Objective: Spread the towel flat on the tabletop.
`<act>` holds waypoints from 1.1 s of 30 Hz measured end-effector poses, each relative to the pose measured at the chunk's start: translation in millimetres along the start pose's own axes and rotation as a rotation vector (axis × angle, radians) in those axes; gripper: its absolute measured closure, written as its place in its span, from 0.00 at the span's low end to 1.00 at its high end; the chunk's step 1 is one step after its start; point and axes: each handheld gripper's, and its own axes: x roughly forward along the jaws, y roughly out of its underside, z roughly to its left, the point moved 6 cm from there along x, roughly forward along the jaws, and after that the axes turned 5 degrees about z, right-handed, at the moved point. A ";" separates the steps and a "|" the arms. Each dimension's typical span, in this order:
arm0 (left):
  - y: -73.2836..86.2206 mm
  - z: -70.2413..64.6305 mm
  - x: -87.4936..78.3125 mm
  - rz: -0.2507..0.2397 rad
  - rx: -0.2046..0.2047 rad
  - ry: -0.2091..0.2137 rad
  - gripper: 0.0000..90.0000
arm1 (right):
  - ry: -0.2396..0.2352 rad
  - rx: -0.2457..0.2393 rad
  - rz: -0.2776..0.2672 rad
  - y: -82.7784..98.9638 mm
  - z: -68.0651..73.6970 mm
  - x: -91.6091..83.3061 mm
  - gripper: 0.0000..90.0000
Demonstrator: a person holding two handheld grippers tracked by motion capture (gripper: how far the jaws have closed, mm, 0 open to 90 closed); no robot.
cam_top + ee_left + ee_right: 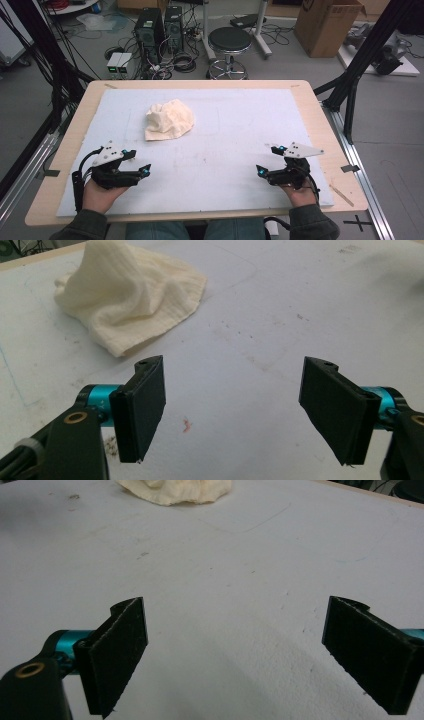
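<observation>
A crumpled cream cloth (169,120) lies bunched on the white mat (225,130), left of centre and toward the far side. My left gripper (138,162) rests near the front left of the mat, open, with nothing between its jaws. The cloth (127,295) sits ahead and to the left of that gripper (235,410). My right gripper (267,160) is at the front right, also open and holding nothing. In the right gripper view the cloth (175,489) lies far off at the top edge, well beyond that gripper (240,655).
The mat covers a light wooden table (320,115). Beyond the table's far edge stand a black stool (229,47), computer towers (157,30) with cables, and a cardboard box (327,25). Black frame legs (357,70) rise at the right.
</observation>
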 end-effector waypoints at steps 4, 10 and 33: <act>-10.0 3.4 5.4 0.006 0.002 0.000 0.31 | -0.005 0.011 -0.004 0.0 -2.0 0.0 0.11; -25.0 12.1 20.1 0.013 -0.016 0.006 0.30 | -0.012 -0.004 -0.006 -0.3 -0.7 0.2 0.11; -77.3 72.4 74.2 0.058 -0.108 -0.079 0.39 | -0.030 -0.026 0.003 -2.3 -1.0 6.6 0.11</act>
